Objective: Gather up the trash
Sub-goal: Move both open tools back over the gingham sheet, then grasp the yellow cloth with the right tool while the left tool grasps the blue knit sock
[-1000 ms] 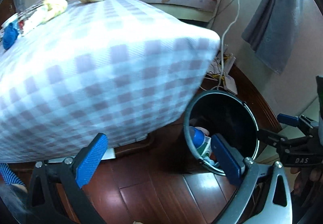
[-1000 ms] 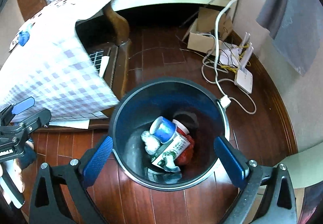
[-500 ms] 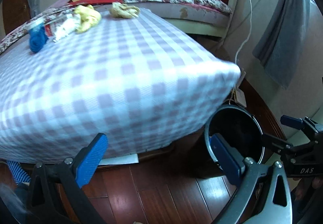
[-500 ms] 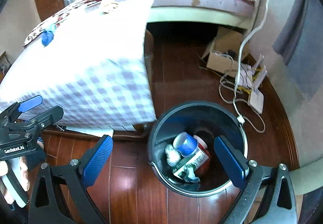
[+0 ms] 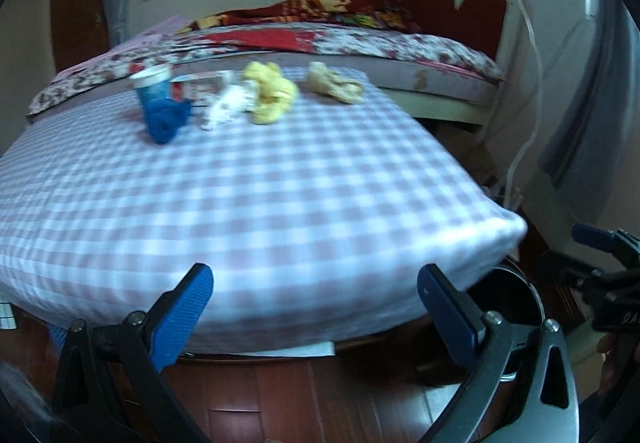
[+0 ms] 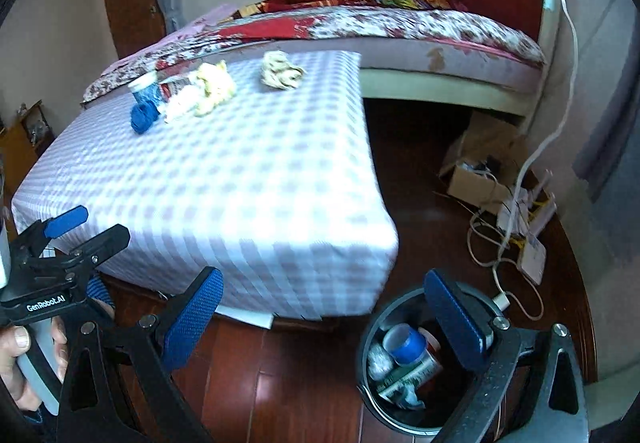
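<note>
Trash lies at the far side of a checkered table (image 5: 280,203): a blue cup (image 5: 154,91) beside a blue wad (image 5: 166,119), white crumpled paper (image 5: 228,105), a yellow wad (image 5: 272,97) and a beige wad (image 5: 334,87). The same pieces show in the right wrist view, with the blue wad (image 6: 144,115) left and the beige wad (image 6: 280,71) right. A dark bin (image 6: 366,359) on the floor holds a blue-capped can (image 6: 404,343) and other scraps. My left gripper (image 5: 316,315) is open at the table's near edge. My right gripper (image 6: 324,323) is open, its right finger over the bin.
A bed (image 6: 400,27) with a patterned cover stands behind the table. On the wooden floor to the right lie a cardboard box (image 6: 480,171), tangled cables and a white router (image 6: 532,255). Grey curtains hang at the right wall.
Both grippers have risen and tilted up from the bin toward the table top. The bin has slid to the lower edge of both views, and the trash on the table has come into view.
</note>
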Available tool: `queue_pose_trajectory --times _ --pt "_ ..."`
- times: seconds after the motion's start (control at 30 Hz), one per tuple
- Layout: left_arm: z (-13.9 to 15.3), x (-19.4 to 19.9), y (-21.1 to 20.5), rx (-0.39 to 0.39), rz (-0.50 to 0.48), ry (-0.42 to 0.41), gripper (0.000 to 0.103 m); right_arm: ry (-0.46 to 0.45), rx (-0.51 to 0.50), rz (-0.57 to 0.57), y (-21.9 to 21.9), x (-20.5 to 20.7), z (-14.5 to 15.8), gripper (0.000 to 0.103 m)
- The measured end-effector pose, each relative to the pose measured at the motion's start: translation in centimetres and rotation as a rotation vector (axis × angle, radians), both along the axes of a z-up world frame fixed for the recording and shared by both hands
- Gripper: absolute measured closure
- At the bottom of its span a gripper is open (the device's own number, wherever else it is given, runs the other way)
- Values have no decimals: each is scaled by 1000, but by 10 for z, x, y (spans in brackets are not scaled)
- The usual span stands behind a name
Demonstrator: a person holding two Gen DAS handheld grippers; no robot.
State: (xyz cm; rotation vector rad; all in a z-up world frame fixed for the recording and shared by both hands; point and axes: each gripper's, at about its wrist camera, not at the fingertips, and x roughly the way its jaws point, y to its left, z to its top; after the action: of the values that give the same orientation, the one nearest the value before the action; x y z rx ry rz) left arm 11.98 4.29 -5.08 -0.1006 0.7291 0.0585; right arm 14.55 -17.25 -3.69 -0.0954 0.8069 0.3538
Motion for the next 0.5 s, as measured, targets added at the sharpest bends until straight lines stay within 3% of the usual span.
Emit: queue_pose_trajectory --times 0.23,0.5 --pt "10 21 66 11 99 -16 1 -21 2 62 54 35 15 1" --pt "21 72 137 -15 168 -40 4 -13 -14 122 137 116 17 1"
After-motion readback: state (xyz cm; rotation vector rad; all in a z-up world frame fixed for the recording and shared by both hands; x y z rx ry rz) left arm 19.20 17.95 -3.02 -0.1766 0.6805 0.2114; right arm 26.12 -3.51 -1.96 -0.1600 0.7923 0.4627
